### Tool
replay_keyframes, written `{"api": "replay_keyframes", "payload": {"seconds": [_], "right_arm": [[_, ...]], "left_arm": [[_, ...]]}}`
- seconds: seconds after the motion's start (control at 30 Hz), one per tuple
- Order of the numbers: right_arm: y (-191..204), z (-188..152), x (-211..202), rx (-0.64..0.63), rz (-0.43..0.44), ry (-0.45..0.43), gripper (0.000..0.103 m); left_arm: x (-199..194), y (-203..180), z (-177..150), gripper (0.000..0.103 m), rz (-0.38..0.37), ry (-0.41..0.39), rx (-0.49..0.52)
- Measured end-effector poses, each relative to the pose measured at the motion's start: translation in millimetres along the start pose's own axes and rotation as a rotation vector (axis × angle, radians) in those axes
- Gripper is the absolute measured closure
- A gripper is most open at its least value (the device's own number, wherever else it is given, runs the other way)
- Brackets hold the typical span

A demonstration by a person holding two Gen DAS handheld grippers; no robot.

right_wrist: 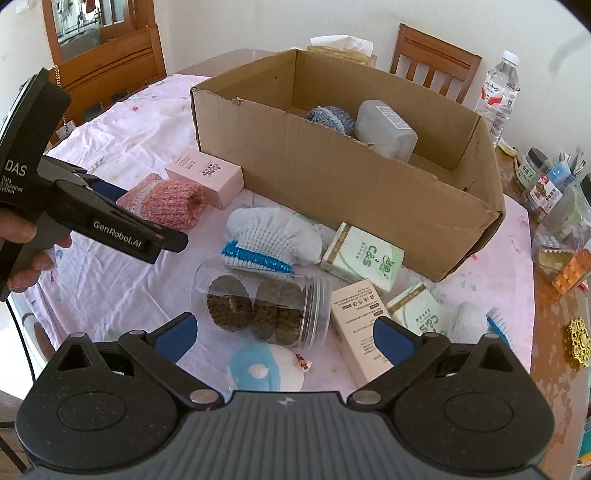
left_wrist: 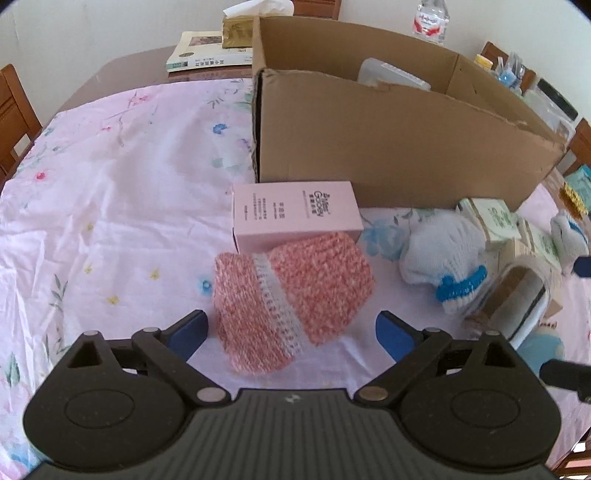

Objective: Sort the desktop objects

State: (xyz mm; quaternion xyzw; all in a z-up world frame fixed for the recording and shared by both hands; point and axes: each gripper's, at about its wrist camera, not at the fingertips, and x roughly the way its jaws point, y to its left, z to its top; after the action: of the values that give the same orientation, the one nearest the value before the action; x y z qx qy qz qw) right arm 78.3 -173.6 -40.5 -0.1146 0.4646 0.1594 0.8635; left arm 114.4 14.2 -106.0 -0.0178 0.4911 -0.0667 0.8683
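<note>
Two tissue packs (right_wrist: 364, 256) beside cardboard box (right_wrist: 332, 173)

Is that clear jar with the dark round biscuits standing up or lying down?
Lying down. The clear jar rests on its side on the floral tablecloth, its threaded mouth pointing right, with no lid visible on it.

Soft daylight filled both my views, bright and even, with only faint shadows under the box (right_wrist: 332, 177) and my jaws. The wall (right_wrist: 461, 26) behind looked washed out. Fisheye bending curved the table's edges, corners went black, and everything was slightly soft, blurrier toward the rim.
</note>
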Motion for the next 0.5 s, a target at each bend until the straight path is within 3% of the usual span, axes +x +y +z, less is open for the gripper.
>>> {"api": "replay_keyframes", "payload": {"seconds": [0.37, 0.5], "right_arm": [[0.2, 4.2, 9.2, 0.013, 0.01, 0.021, 0.0], [0.9, 6.1, 12.7, 0.019, 0.016, 0.028, 0.0]], "left_arm": [[6.2, 6.2, 14.7, 0.004, -0.035, -0.01, -0.085], [7.5, 7.2, 16.7, 0.01, -0.016, -0.019, -0.084]]}}
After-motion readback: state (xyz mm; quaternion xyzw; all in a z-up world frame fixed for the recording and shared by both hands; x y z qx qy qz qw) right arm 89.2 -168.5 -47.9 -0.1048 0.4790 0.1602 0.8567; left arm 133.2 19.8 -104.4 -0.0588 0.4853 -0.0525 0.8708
